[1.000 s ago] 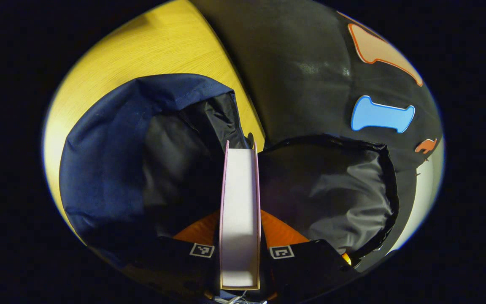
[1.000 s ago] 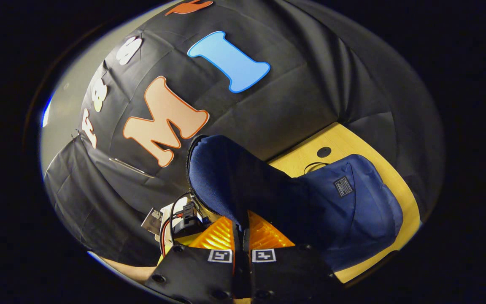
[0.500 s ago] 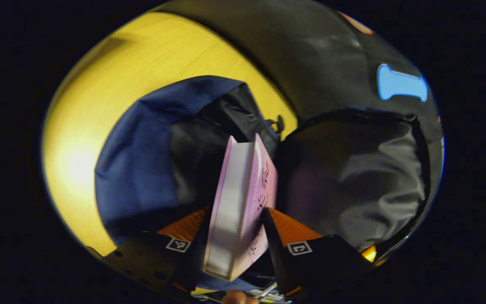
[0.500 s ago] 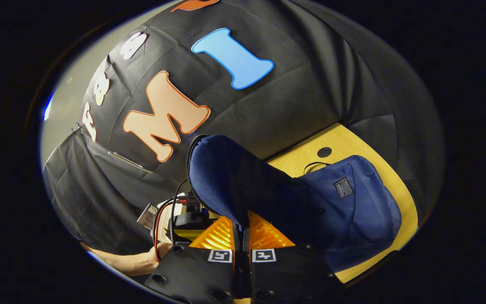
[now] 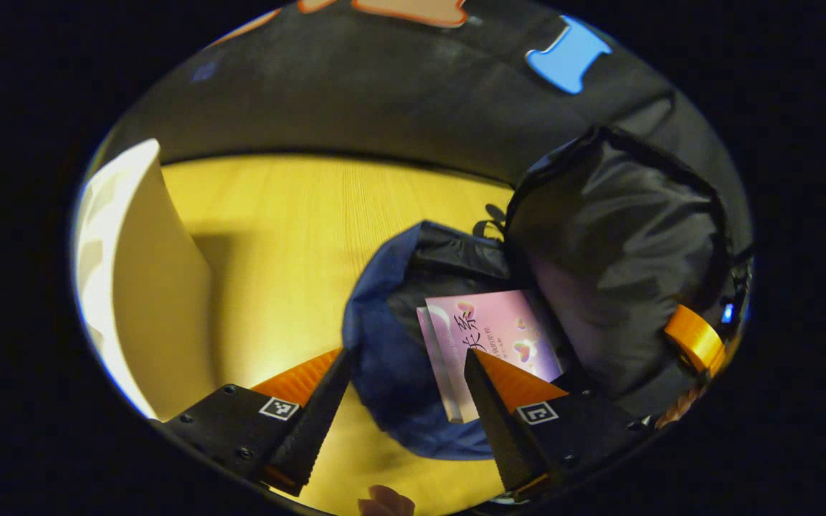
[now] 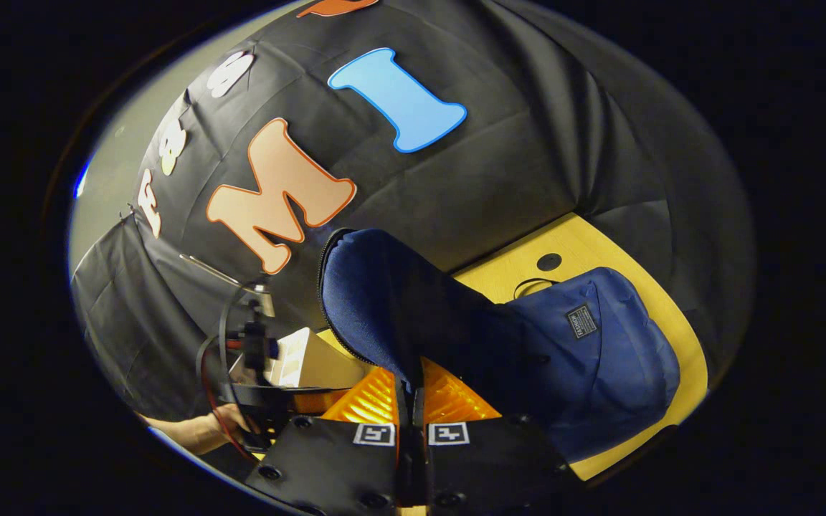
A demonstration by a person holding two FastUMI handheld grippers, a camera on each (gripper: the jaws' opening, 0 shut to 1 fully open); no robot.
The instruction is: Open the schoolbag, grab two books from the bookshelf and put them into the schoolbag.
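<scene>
Lying inside the open bag (image 5: 391, 387), the pink book (image 5: 488, 337) rests flat with its cover up and one corner near the bag's rim. It looks like a stiff, fairly thick volume with a glossy cover, so it probably slides easily against the slick lining; a second book like it would best be pinched across its thickness near the spine, where the boards do not flex. The bag itself is soft cloth and sags wherever nothing props it up.

In the left gripper view the left tool (image 5: 399, 401) hangs above the bag's mouth with its fingers spread wide, holding nothing; the book lies beyond and below them, apart from both. The bag sits on the yellow table (image 5: 277, 236), and a pale upright panel (image 5: 148, 287) stands at the table's left edge.

In the right gripper view the right tool (image 6: 411, 401) is clamped on the bag's flap (image 6: 384, 301), both fingers pressed on the blue cloth and holding it raised so the mouth gapes. One book is in; a second remains to be fetched.
</scene>
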